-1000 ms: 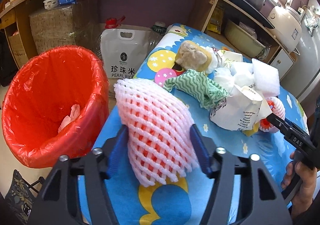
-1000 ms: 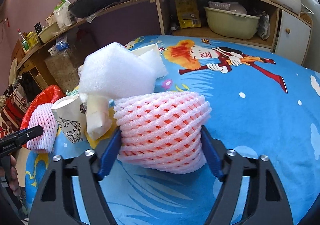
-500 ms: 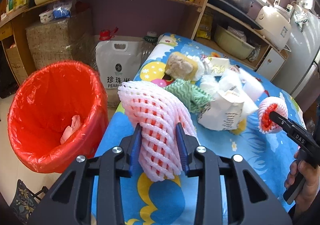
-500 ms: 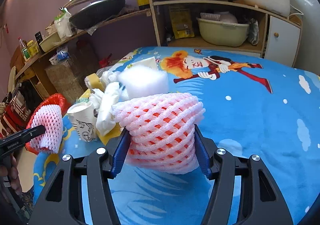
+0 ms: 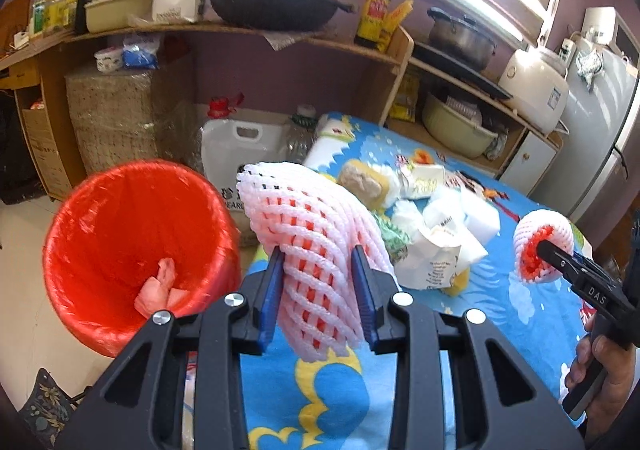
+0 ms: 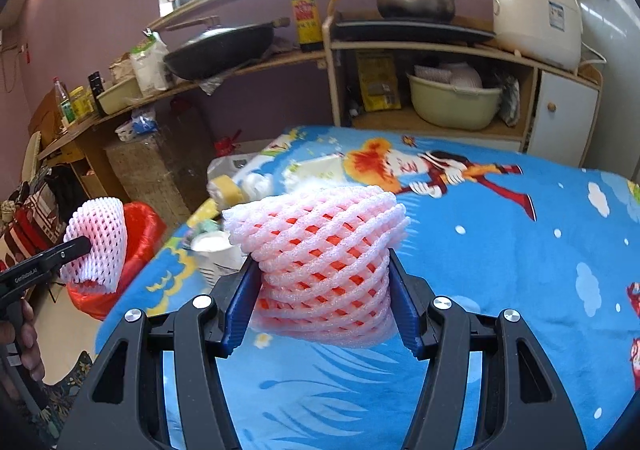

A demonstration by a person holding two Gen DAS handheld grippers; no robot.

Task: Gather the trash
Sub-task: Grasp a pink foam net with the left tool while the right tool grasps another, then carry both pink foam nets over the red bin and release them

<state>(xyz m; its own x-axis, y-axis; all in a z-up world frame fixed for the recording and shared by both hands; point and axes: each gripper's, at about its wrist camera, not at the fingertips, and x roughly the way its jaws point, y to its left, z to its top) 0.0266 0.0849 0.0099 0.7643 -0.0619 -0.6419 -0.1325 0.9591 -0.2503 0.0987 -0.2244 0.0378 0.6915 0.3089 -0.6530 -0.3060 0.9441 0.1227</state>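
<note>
My left gripper [image 5: 318, 286] is shut on a pink foam fruit net [image 5: 312, 234] and holds it above the table's left edge, beside the red-lined bin [image 5: 132, 246]. My right gripper [image 6: 322, 290] is shut on a second pink foam fruit net [image 6: 320, 250], lifted above the blue cartoon tablecloth [image 6: 500, 250]. Each held net also shows in the other view: the right one [image 5: 540, 250] and the left one [image 6: 98, 242]. A heap of trash [image 5: 432, 234] with a paper cup, white foam, a green cloth and a sponge lies on the table.
The bin holds a pink scrap [image 5: 160, 286] and stands on the floor left of the table. A white rice bag [image 5: 240, 145] and a wicker box [image 5: 108, 117] stand behind it. Wooden shelves with a wok [image 5: 276, 5], pot and rice cooker [image 5: 536, 85] line the back wall.
Both grippers have closed tighter on their foam nets and lifted them off the table. The left one has drifted toward the bin.
</note>
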